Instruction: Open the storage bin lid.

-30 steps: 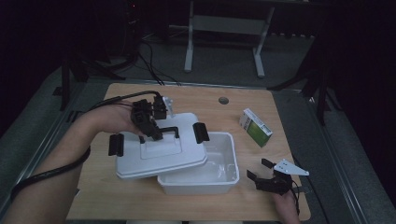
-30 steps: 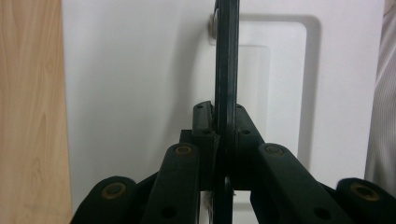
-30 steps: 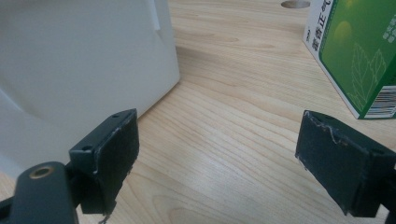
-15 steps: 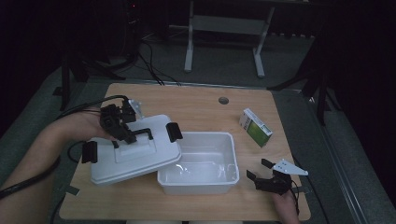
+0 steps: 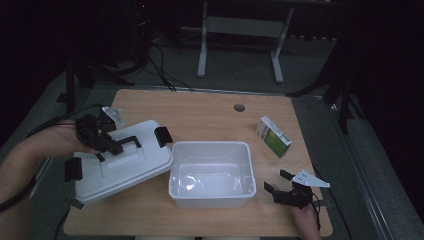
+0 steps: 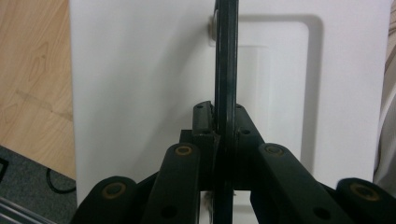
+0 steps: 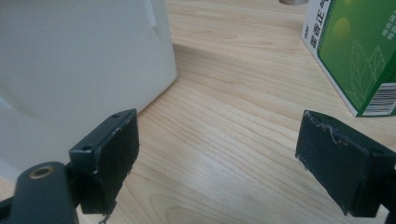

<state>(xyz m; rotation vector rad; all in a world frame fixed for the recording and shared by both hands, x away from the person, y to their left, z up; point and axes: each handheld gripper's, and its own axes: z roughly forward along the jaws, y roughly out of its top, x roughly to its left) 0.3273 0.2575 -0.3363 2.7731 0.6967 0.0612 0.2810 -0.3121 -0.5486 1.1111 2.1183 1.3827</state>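
A white lid [image 5: 125,170] with black side clips hangs tilted over the table's left side, its right edge close to the left rim of the white box [image 5: 210,200]. My left gripper [image 5: 102,142] is shut on the lid's black handle [image 5: 122,143]. In the left gripper view the thin handle [image 6: 226,70] runs up between the closed jaws of that gripper [image 6: 225,119], with the lid [image 6: 140,93] behind it. The box stands open with nothing in it. My right gripper [image 5: 276,181] is open just right of the box's front corner, and in its own view the right gripper [image 7: 219,154] holds nothing.
A green and white carton [image 5: 273,136] lies on the wooden table [image 5: 210,115] right of the box, and the carton [image 7: 359,51] sits just ahead of my right jaws. A round hole [image 5: 239,107] is near the table's far edge. A metal stand is on the floor beyond.
My left gripper has carried the lid leftward off the box, which now stands uncovered. The right gripper has stayed put.
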